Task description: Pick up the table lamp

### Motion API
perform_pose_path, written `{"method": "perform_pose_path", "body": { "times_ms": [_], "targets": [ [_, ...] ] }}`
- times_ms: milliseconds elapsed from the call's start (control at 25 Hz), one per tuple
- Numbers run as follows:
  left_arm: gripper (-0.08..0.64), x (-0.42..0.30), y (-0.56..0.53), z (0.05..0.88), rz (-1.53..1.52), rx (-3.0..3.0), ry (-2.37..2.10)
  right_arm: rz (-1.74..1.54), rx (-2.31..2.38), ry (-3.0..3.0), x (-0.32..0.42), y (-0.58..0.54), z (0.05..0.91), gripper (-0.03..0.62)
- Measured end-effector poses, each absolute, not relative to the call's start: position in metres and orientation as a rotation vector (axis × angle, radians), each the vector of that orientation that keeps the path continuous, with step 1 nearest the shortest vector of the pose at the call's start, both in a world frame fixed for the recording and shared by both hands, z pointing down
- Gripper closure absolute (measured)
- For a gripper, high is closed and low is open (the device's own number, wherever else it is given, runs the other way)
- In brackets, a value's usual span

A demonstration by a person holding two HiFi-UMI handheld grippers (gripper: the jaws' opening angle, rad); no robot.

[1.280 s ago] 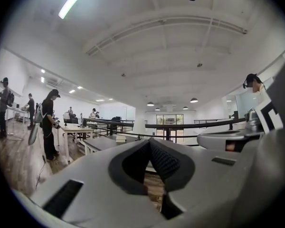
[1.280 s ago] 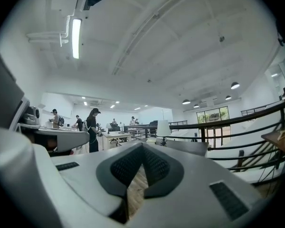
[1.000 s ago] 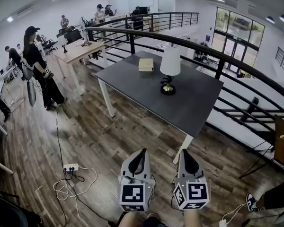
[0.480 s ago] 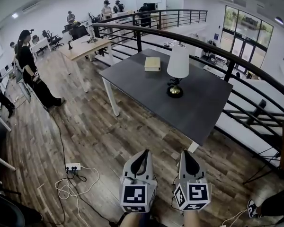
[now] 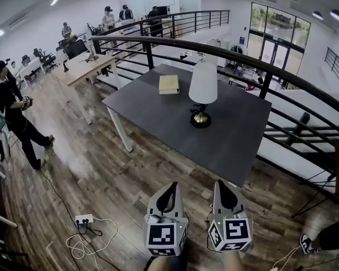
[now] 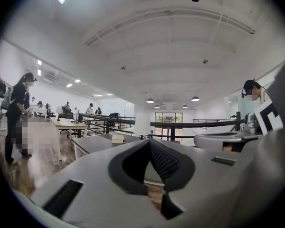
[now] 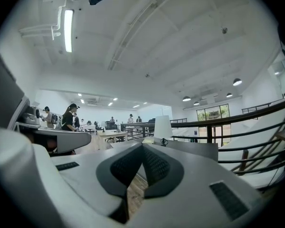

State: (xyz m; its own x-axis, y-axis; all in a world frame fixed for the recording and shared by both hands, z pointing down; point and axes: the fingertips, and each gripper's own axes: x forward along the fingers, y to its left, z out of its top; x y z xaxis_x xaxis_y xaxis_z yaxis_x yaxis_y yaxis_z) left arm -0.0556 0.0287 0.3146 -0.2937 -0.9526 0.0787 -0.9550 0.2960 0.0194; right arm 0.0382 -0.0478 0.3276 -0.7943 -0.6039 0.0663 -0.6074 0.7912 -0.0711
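While left tool (image 5: 172, 185) & right tool (image 5: 220, 184) are pressed together, empty, the table lamp (image 5: 203, 86) stands well ahead on the surface (image 5: 237, 131), so best close in, spread one & pinch its stem (image 5: 200, 107).

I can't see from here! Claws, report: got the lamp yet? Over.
Left claw and right claw both shut, empty. Lamp upright on table, not reached yet. Book beside it, apart; nothing blocking.
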Motion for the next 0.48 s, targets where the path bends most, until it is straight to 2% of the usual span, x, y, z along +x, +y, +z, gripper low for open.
{"method": "perform_pose_path", "body": {
  "times_ms": [480],
  "targets": [
    [0.545,-0.143,-0.058,0.302,0.039,1.903,-2.405,0.122,1.042,-2.915,-0.057,-0.123,0.314,0.600]
  ]
}}
